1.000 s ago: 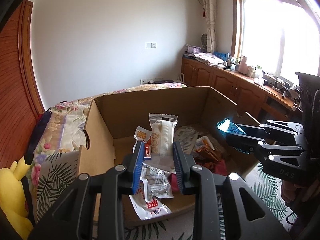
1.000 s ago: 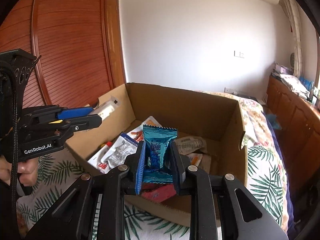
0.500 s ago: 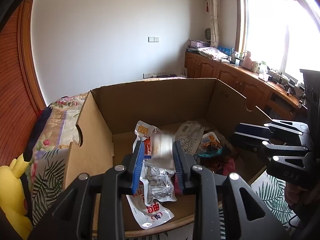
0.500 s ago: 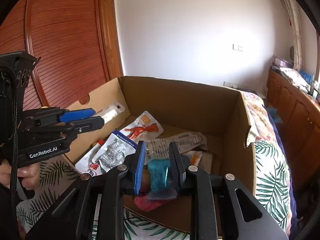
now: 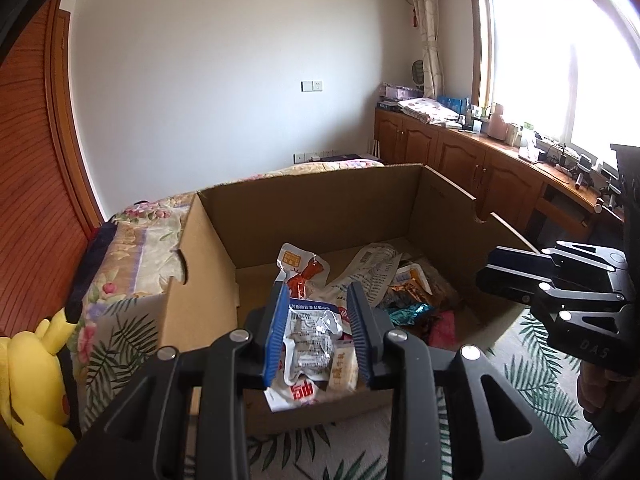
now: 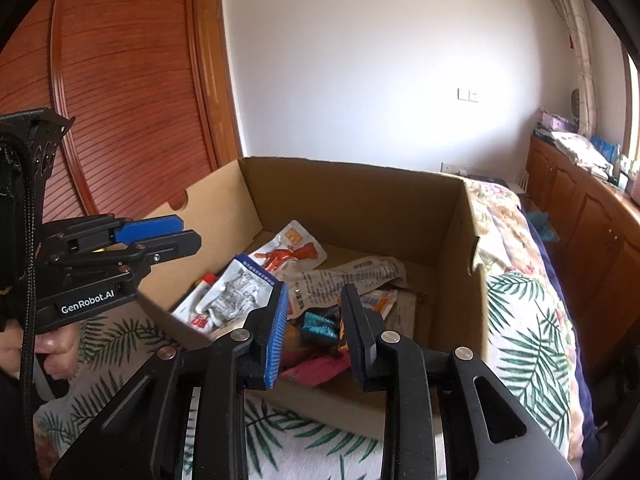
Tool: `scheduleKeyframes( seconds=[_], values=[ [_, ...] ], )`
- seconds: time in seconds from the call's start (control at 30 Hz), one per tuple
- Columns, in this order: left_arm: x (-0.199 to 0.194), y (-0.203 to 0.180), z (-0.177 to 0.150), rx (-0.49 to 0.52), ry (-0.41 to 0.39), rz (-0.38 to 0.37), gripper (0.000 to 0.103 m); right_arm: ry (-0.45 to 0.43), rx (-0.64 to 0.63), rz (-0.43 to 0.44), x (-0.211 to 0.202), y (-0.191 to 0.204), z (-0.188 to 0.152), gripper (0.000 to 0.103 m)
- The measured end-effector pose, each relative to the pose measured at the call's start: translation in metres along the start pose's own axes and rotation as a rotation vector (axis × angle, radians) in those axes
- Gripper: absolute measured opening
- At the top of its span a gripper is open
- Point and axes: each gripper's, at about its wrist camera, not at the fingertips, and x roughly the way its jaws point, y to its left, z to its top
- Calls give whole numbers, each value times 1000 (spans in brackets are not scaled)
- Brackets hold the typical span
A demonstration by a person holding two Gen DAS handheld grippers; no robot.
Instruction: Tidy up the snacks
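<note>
An open cardboard box (image 5: 320, 216) (image 6: 352, 200) stands on the bed with several snack packs lying loose inside. My left gripper (image 5: 318, 300) hovers over the box's near left part. Its jaws are opening and nothing is pressed between them; a silver pack (image 5: 310, 334) and a beige pack (image 5: 340, 368) lie in the box below. My right gripper (image 6: 315, 296) hangs over the near right part. Its jaws are opening too, with nothing in them. A teal-blue pack (image 6: 318, 326) (image 5: 412, 312) lies crumpled on the pile beneath it. Each view shows the other gripper side-on: right gripper (image 5: 504, 268), left gripper (image 6: 176, 232).
The bed has a leaf-print cover (image 6: 532, 344) and a floral quilt (image 5: 132, 248). A yellow plush toy (image 5: 36, 364) sits at the box's left. Wooden cabinets (image 5: 460, 156) run under the window on the right. A person's hand (image 6: 56, 348) holds the left gripper.
The white pack has dropped out of my left gripper into the box. The blue pack has fallen from my right gripper onto the pile. Both pairs of jaws have parted slightly.
</note>
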Motion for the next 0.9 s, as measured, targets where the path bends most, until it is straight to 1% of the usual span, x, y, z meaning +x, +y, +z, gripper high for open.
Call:
scheduleKeyframes(
  seconds=[0.2, 0.33, 0.4, 0.43, 0.5, 0.67, 0.7, 0.73, 0.77, 0.83, 0.9],
  values=[
    [-39, -7, -3, 16, -26, 28, 32, -33, 21, 1, -34, 8, -4, 28],
    [-64, -15, -9, 19, -40, 48, 41, -55, 23, -7, -58, 15, -7, 31],
    [-73, -18, -12, 24, -48, 55, 50, -65, 26, -19, -69, 18, -10, 38],
    [-79, -19, -14, 25, -53, 59, 53, -68, 29, -26, -74, 20, -11, 40],
    [-87, -21, -19, 19, -54, 56, 54, -71, 34, -35, -80, 22, -15, 45],
    [-102, -24, -31, 0, -51, 48, 57, -79, 41, -85, -97, 26, -24, 62],
    [-104, -25, -33, 0, -51, 51, 61, -83, 39, -98, -101, 27, -26, 66],
    [-107, -26, -35, -2, -54, 54, 63, -88, 38, -109, -104, 28, -28, 69],
    [-110, -27, -37, -6, -59, 58, 69, -93, 40, -121, -107, 29, -29, 73],
    [-115, -28, -43, -8, -63, 58, 70, -99, 45, -128, -113, 30, -34, 77],
    [-119, -30, -48, -10, -58, 57, 70, -100, 46, -121, -116, 31, -37, 85]
  ],
)
